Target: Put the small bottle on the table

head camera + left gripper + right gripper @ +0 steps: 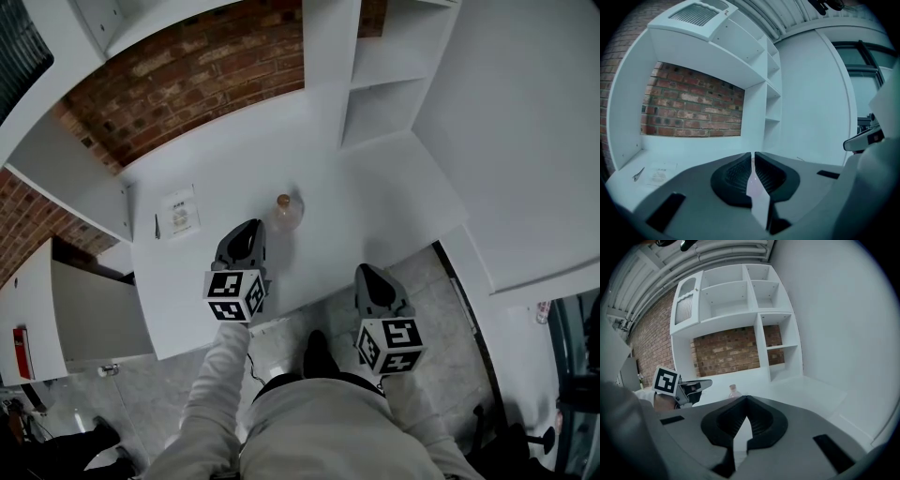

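Small bottle (286,212) on table (375,206), left hand-held gripper (247,232) nearly closed, right hand-held gripper (367,275) closed, both empty.

Left gripper (248,230) fingers drawn together — empty, right gripper (369,273) fingers closed.

From my head camera I look steeply down on the white table (375,206) from well above. The left gripper view sits low over that table, facing nearly level along its jaws at the brick wall (693,108). The right gripper view, farther back, shares wall and tabletop.
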`<state>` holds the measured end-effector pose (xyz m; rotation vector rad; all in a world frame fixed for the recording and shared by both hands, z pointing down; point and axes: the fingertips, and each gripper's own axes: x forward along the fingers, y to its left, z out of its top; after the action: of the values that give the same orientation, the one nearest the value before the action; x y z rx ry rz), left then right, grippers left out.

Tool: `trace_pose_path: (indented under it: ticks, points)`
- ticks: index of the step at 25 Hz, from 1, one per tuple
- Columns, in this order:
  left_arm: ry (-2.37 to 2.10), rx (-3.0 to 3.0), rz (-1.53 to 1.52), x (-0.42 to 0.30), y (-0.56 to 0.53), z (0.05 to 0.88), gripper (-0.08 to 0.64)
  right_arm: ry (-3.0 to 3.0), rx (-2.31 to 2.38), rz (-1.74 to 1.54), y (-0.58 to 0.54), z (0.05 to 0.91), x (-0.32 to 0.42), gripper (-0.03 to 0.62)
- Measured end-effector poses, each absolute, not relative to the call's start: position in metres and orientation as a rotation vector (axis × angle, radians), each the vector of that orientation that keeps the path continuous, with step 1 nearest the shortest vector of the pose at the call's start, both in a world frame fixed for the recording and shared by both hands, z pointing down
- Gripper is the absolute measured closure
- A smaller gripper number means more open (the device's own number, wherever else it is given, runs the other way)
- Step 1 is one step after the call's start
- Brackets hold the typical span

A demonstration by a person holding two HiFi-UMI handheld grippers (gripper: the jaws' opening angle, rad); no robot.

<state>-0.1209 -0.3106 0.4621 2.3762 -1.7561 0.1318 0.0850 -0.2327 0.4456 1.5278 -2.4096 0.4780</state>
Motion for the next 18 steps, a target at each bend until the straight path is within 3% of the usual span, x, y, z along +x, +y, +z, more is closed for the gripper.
trace_pose_path:
  ticks: [18]
  points:
    - [-1.743, 2.362, 0.179, -0.146, -0.253, 0.459, 0.541, -2.442, 1.494, 0.436, -0.222, 0.436, 0.064, 0.565]
